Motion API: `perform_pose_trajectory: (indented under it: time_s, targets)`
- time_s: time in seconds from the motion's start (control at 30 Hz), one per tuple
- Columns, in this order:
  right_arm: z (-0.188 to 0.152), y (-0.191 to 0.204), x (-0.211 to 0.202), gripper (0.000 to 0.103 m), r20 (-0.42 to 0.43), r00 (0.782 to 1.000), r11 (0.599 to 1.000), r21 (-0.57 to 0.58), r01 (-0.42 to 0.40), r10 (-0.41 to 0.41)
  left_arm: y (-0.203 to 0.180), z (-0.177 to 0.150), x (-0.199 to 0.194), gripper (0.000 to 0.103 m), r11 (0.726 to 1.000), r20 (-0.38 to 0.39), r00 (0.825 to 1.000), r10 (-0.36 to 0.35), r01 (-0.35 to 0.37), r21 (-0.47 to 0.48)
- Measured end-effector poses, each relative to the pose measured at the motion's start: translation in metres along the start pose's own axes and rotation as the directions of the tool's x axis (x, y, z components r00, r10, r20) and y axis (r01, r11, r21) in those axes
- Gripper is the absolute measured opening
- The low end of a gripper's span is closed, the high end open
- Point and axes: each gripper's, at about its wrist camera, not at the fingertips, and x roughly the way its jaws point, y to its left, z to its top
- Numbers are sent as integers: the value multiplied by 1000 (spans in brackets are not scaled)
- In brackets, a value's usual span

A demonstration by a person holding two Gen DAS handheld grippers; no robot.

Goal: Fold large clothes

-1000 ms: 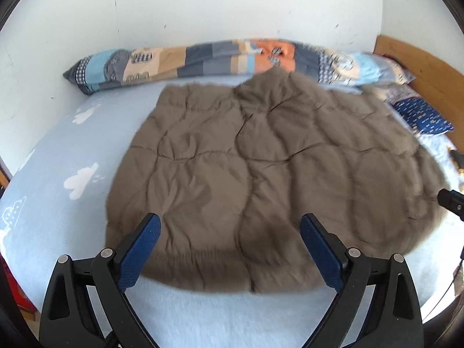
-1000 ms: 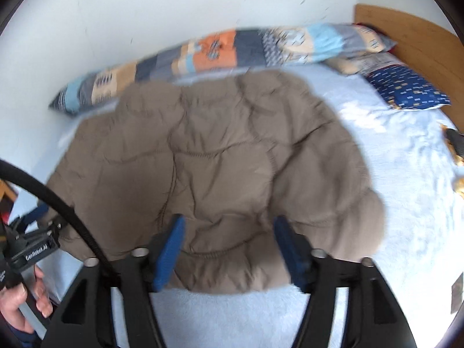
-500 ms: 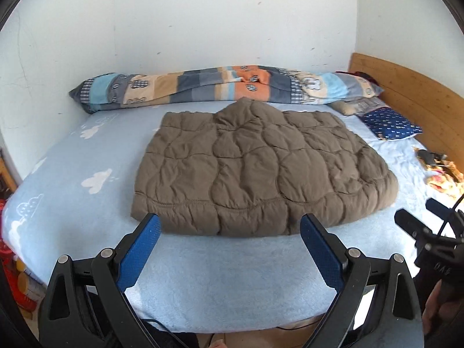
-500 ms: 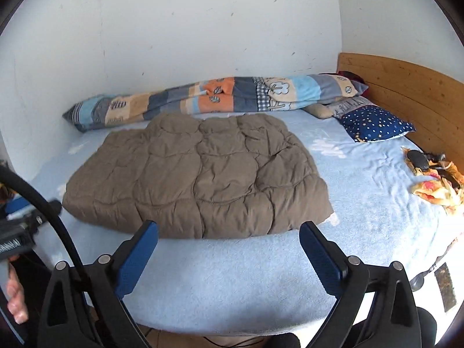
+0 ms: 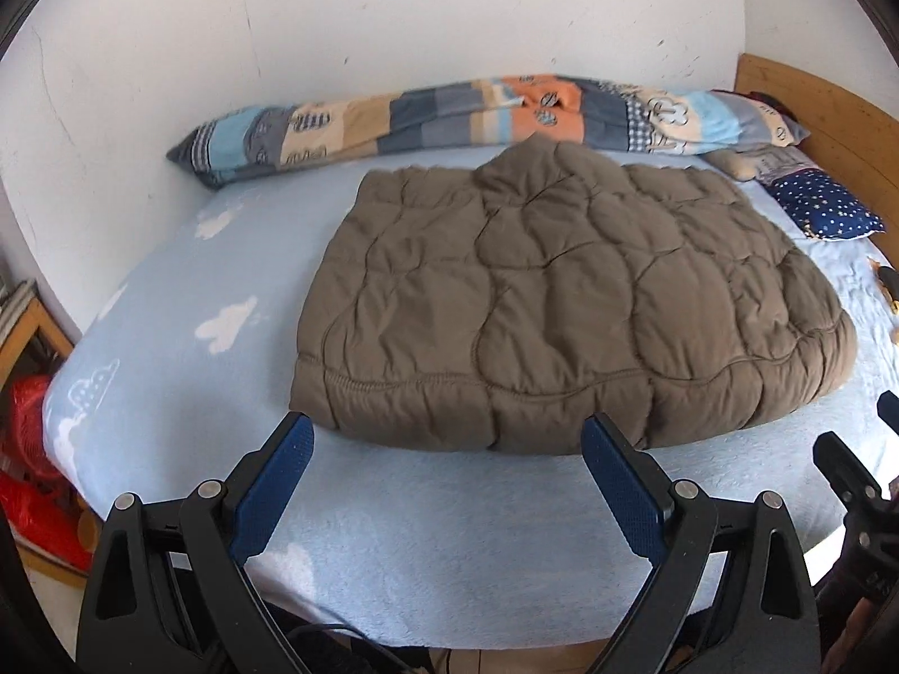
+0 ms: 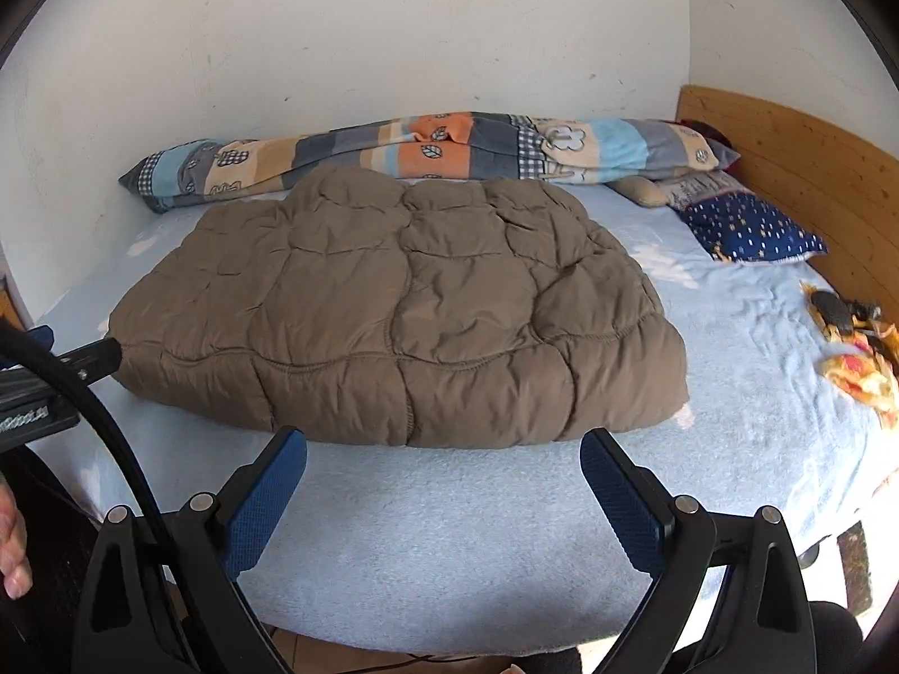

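A brown quilted jacket (image 5: 562,303) (image 6: 393,309) lies folded flat in a thick rectangle on the light blue bed (image 5: 449,550) (image 6: 449,550). My left gripper (image 5: 448,432) hovers open just short of the jacket's near hem, nothing between its blue pads (image 5: 269,494). My right gripper (image 6: 444,443) is also open and empty, in front of the jacket's near right part. Neither touches the fabric. In the right wrist view, the left gripper's black body (image 6: 84,359) shows at the jacket's left corner. In the left wrist view, the right one (image 5: 854,483) shows at the far right.
A long patchwork pillow (image 5: 477,112) lies along the white wall behind the jacket. A navy starred pillow (image 6: 753,227) and wooden headboard (image 6: 798,168) are at the right. A small colourful cloth pile (image 6: 854,348) sits near the bed's right edge. Red items (image 5: 28,449) lie on the floor at left.
Both grippers have drawn back from over the jacket to the bed's near edge. The right gripper's jaws widened. The jacket stays folded where it was.
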Motion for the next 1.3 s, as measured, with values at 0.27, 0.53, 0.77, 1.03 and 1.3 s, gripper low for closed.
perform_pose_trajectory:
  time_s: [0.27,0.53,0.77,1.03,1.3]
  targets:
    - [1,9,4,100,1,1000,1000,-27,-14,14,-2,-3,8,96,1000,-41,999,15,-14,23]
    - [1,10,4,100,0,1000,999,-30,-13,13,-4,-3,9,96,999,-44,999,15,-14,32]
    - [1,10,4,100,0,1000,1000,-28,-12,12,-5,-4,7,96,999,-47,999,19,-18,37]
    - [1,6,5,100,2,1000,1000,-24,-11,11,-7,-4,8,96,999,-48,999,21,-19,43]
    - [1,5,5,100,1,1000,1000,-23,-9,9,-7,-4,7,96,999,-51,998,28,-26,46]
